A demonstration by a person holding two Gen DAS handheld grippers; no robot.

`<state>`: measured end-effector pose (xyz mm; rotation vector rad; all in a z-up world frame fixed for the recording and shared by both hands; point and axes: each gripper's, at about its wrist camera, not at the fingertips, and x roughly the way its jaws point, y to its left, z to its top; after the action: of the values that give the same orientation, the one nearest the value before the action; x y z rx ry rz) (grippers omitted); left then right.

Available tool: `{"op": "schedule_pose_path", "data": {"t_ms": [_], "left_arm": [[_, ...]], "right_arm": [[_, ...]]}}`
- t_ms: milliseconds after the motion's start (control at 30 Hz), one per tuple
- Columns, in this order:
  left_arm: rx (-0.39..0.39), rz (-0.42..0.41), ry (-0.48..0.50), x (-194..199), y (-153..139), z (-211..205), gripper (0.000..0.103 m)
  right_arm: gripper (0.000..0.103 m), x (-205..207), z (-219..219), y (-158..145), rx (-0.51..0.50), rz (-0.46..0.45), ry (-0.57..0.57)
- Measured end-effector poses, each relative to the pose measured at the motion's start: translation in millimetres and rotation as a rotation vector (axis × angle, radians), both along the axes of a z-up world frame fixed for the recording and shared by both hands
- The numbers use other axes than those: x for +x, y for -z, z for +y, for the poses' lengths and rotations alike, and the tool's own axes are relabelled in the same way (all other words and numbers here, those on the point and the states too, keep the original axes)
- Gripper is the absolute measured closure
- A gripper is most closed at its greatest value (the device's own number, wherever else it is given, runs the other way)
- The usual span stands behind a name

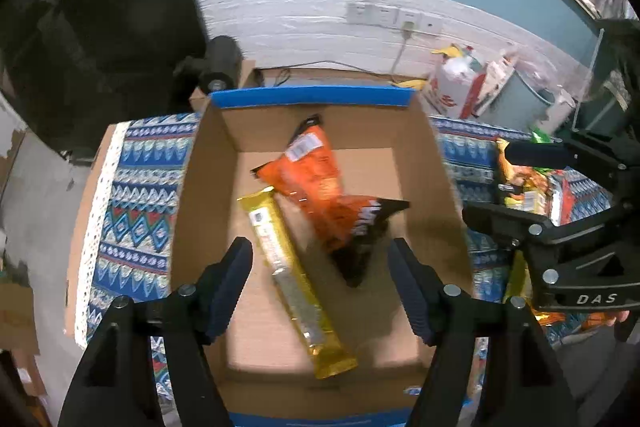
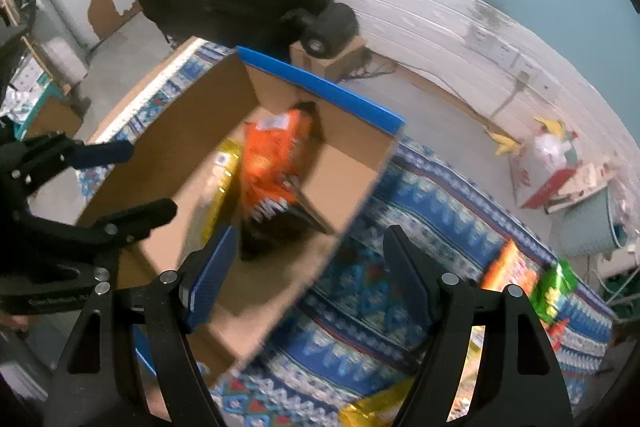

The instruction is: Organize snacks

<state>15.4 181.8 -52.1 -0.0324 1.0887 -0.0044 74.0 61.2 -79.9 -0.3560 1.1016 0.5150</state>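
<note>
We hold our left gripper (image 1: pixel 320 283) spread wide above an open cardboard box (image 1: pixel 208 163) with a blue rim, nothing between its fingers. Inside the box an orange snack bag (image 1: pixel 320 187) lies tilted across the bottom, its dark end nearest us, with a long gold snack pack (image 1: pixel 288 279) just beside it on the left, the two overlapping near the top. The box sits on a tabletop covered by a blue patterned cloth (image 1: pixel 132 211). Our right gripper (image 2: pixel 308 271) is also wide and holds nothing, hovering over the box's right wall and the cloth next to it. More snacks lie on the cloth to the right of the box: an orange packet (image 2: pixel 508 271), a green packet (image 2: pixel 556 287) just beside it, and a gold wrapper (image 2: pixel 372 407) at the near edge
</note>
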Motion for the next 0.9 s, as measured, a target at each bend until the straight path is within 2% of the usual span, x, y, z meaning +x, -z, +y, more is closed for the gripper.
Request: {"op": "schedule_pose_path", "data": {"t_ms": [333,600,900], "left_arm": [[-0.024,0.005,0.113,2,-6,-65,0.029],[-0.001,0.052,0.244,-3,7,-128,0.029],[-0.020,0.116,0.315,-5,24,-175,0.029]], "right_arm": [[0.027,-15,-91,0,-0.035,0.007,0.106],[0.027,-30,-165,6,-0.049,0.025,0.224],[0.027,-46,-236,21,-0.066,0.058,0.335]]}}
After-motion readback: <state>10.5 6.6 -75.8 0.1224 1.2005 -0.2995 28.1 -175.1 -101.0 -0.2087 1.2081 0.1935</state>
